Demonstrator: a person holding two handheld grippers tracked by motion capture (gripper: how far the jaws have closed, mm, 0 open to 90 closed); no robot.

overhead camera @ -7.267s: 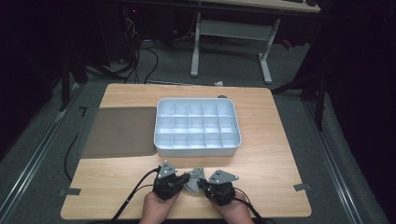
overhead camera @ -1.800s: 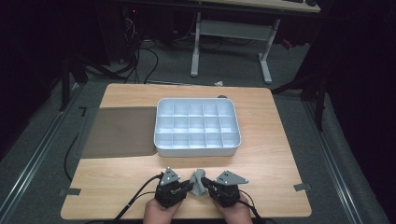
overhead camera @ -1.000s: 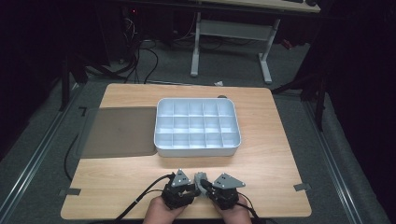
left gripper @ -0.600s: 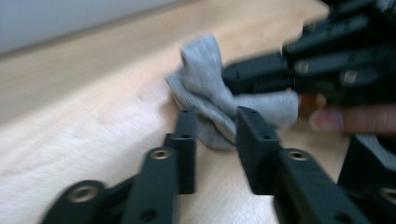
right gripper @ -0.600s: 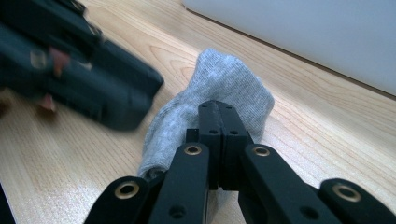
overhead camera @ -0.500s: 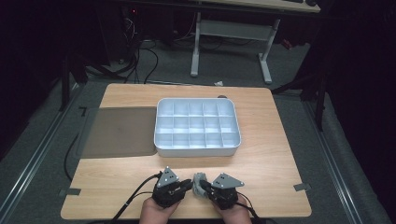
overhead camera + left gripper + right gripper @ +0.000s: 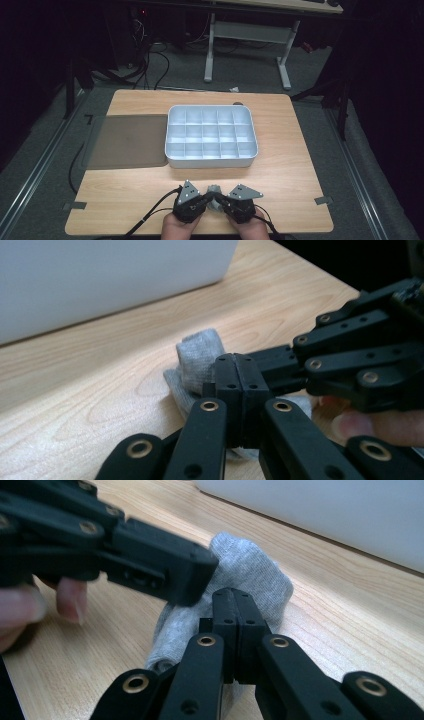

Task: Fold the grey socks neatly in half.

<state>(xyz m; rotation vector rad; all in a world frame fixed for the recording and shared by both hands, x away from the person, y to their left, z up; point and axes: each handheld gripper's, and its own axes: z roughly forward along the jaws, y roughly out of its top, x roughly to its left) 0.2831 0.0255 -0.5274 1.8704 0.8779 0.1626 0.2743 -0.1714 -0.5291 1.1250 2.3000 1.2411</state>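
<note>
At the 6 o'clock edge of the table [image 7: 125,200], right between the two hands, sits a small bunched-up grey cloth [image 7: 214,191]. It looks like a sock or a bit of knit fabric, hard to say which. In the left gripper view the cloth [image 7: 200,354] is rumpled on the wood with one end folded up into a little lump.

The left gripper [image 7: 234,390] has its jaws pressed flat together. The cloth lies right behind and under the tips, but I can't tell if any fabric is actually pinched between them. Same deal with the right gripper [image 7: 234,625]: jaws shut tight against each other, cloth [image 7: 250,575] just beyond and below the tips, no clear sign of a pinch. From above, the left gripper [image 7: 205,200] and right gripper [image 7: 225,201] point in at each other, nearly touching over the cloth.

Going out toward 12 o'clock from there, a white tray [image 7: 211,160] split into rows of small compartments sits mid-table. At its 9 o'clock side, touching it or just beside it, lies a flat dark mat [image 7: 127,141]. Past the far edge there's a desk frame with white legs [image 7: 208,50] and some cables [image 7: 150,55] on the floor.
</note>
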